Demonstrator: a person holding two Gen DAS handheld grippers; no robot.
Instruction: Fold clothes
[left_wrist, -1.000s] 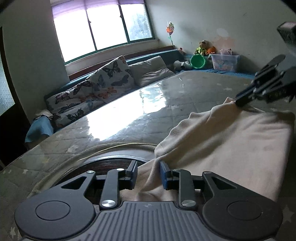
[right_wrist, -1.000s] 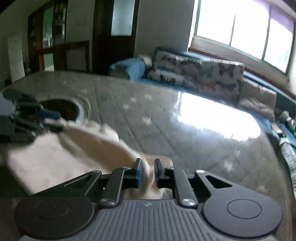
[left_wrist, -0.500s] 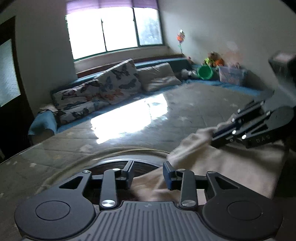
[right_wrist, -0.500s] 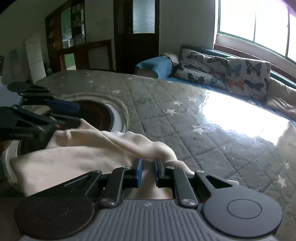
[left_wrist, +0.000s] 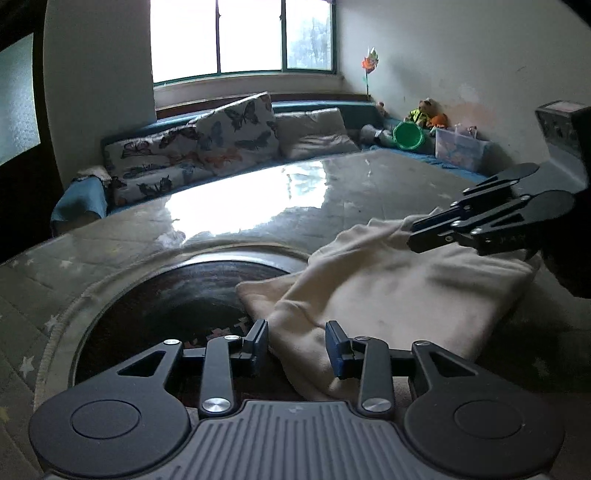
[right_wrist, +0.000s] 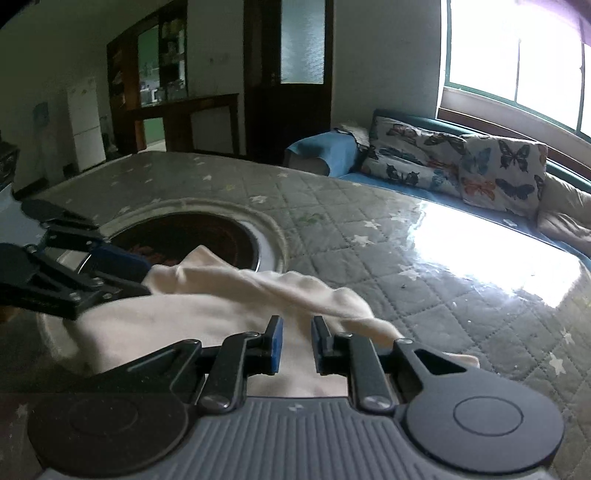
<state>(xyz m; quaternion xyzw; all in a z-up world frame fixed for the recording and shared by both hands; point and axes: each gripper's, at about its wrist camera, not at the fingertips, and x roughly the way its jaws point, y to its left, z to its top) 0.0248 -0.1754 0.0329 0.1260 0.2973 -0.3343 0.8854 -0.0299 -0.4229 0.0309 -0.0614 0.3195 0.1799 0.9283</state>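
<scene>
A cream garment lies folded on the quilted table cover, with one corner over the dark round centre. My left gripper stands over the garment's near edge. Its jaws are apart, with a fold of cloth lying loose between them. My right gripper is at the garment's opposite edge. Its jaws are opening and the cloth shows in the gap, with the pads off it. Each gripper appears in the other's view, the right gripper and the left gripper both at the cloth's upper edge.
The quilted cover shines under window glare. A blue sofa with butterfly cushions runs along the far side of the table. A green bowl, a clear plastic box and soft toys sit in the corner. A dark door and a cabinet stand behind.
The right jaws, which were pinched on the cloth, have parted. The left jaws have widened slightly. Both grippers have drawn back across the table, and the round centre shows more.
</scene>
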